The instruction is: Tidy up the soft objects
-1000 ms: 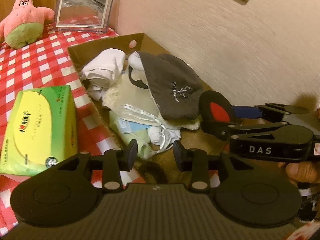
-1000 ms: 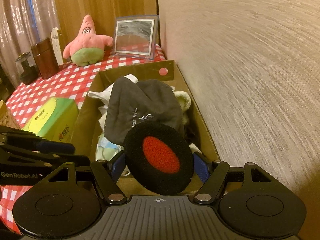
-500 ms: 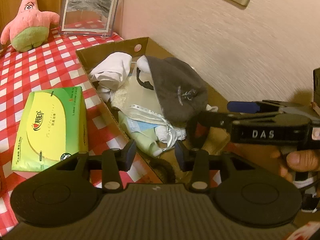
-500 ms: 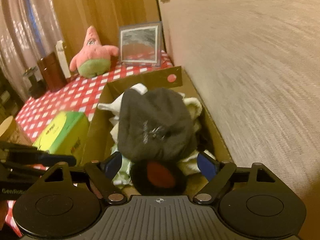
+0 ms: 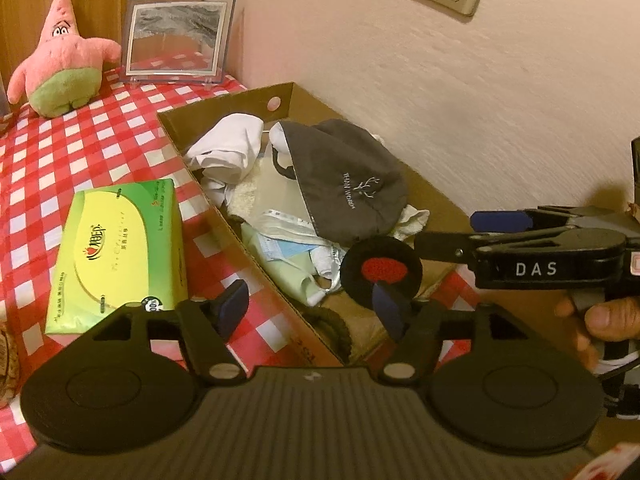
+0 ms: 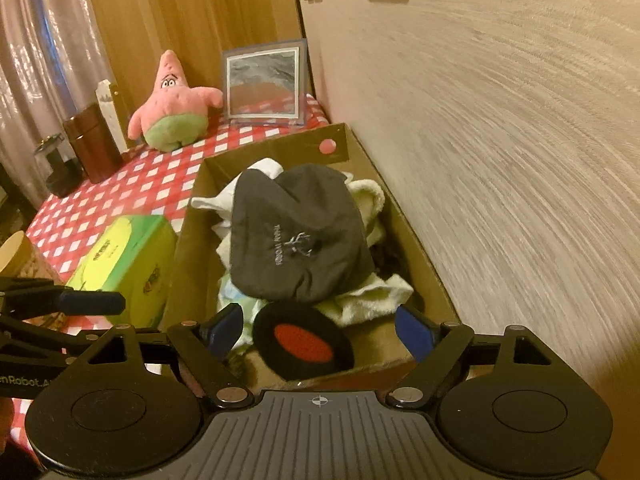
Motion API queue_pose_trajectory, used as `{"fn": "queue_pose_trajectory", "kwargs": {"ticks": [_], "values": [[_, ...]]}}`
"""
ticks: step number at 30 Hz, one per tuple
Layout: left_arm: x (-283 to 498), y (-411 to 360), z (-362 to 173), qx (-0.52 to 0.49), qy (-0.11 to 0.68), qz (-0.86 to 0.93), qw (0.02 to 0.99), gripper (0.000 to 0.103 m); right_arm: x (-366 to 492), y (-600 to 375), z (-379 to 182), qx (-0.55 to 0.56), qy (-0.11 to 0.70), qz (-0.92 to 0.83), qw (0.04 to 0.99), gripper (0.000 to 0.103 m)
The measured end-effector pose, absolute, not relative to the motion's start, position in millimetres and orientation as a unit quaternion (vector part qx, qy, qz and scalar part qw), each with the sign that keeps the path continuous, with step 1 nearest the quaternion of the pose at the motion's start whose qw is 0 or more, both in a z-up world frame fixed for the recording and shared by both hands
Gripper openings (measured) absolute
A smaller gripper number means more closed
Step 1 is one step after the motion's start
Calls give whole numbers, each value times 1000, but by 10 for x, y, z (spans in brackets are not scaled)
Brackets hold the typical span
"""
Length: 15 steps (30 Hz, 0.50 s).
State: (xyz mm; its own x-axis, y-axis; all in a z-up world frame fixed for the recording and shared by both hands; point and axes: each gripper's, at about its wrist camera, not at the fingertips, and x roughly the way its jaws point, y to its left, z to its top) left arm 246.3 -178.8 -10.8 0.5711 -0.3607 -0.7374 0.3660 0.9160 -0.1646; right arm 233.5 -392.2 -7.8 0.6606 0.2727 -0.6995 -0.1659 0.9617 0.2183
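One cardboard box (image 6: pixel 188 240) of soft items, one black-red round pad (image 6: pixel 303 342) inside, one plush star (image 6: pixel 174 106), left tongs (image 5: pixel 314 310) opening, right tongs (image 6: pixel 320 330) wide, both empty

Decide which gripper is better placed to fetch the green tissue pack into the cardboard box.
Left, probably. The left gripper, its jaws opening and empty, sits right beside the tissue pack. The right gripper hangs over the cardboard box, beyond the near wall.

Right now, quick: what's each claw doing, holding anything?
Left claw: jaws opening, nothing between them.
Right claw: open, holding nothing; the black-and-red pad lies loose in the cardboard box below it.
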Motion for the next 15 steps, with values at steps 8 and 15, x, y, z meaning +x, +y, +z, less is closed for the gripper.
{"fn": "queue_pose_trajectory", "kwargs": {"ticks": [8,15], "values": [[2240,-1768,50,25,391,-198,899,88,2079,-3899,132,67,387,115,912,83],[1947,-1641,190,21,375,-186,908,98,1798,-3847,326,74,384,116,913,83]]}}
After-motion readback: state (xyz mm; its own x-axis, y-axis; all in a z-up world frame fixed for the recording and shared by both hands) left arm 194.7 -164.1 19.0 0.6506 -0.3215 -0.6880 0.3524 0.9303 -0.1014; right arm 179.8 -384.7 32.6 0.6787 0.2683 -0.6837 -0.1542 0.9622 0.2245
